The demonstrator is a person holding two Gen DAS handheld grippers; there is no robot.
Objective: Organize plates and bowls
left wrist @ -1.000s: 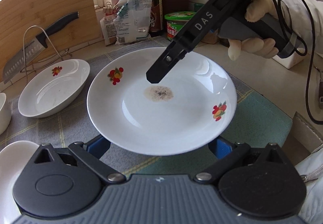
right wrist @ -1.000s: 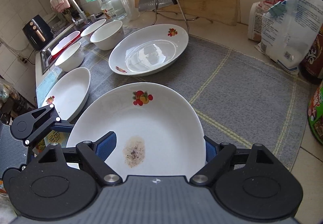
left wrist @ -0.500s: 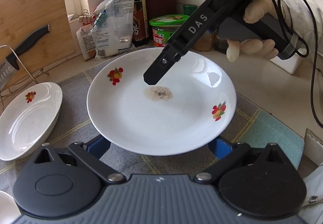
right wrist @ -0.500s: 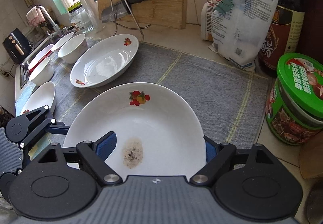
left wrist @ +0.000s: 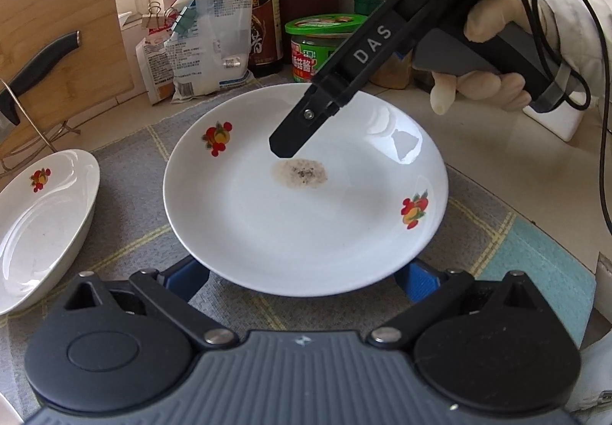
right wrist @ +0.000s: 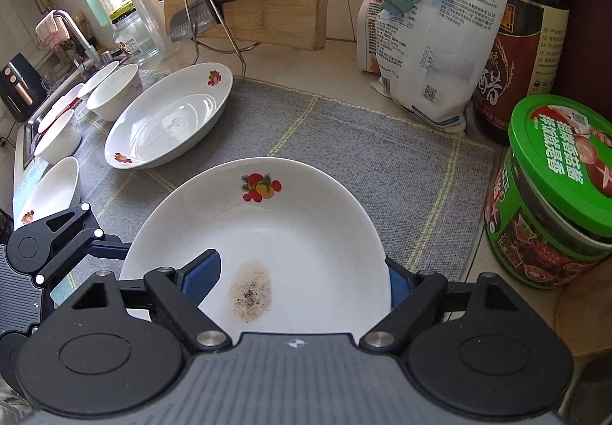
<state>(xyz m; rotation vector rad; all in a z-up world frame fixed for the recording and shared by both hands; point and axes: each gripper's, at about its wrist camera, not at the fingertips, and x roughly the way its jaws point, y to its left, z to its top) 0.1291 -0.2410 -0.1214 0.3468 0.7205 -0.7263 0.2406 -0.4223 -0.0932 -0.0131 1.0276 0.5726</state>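
A white plate (left wrist: 306, 218) with red fruit prints and a brown speckled stain hangs above the grey mat, also in the right wrist view (right wrist: 290, 245). My left gripper (left wrist: 302, 283) is open wide, its blue pads under the plate's near rim. My right gripper (right wrist: 302, 283) spans the plate's far side, one finger (left wrist: 302, 126) over the plate and the other finger hidden; its jaws stand wide around the plate. A second fruit-print plate (right wrist: 168, 119) lies on the mat to the left, also in the left wrist view (left wrist: 38, 222).
A grey mat (right wrist: 344, 149) covers the counter. Several white bowls (right wrist: 111, 92) and a plate (right wrist: 49, 191) sit left by the sink. A knife on a wire rack (right wrist: 214, 12), a cutting board, a white bag (right wrist: 432, 42), a sauce bottle and a green-lidded jar (right wrist: 554, 191) stand around.
Both grippers and the plate have moved right along the counter, away from the sink. The bag, bottle and jar are nearer; the second plate has slid toward the left edge.
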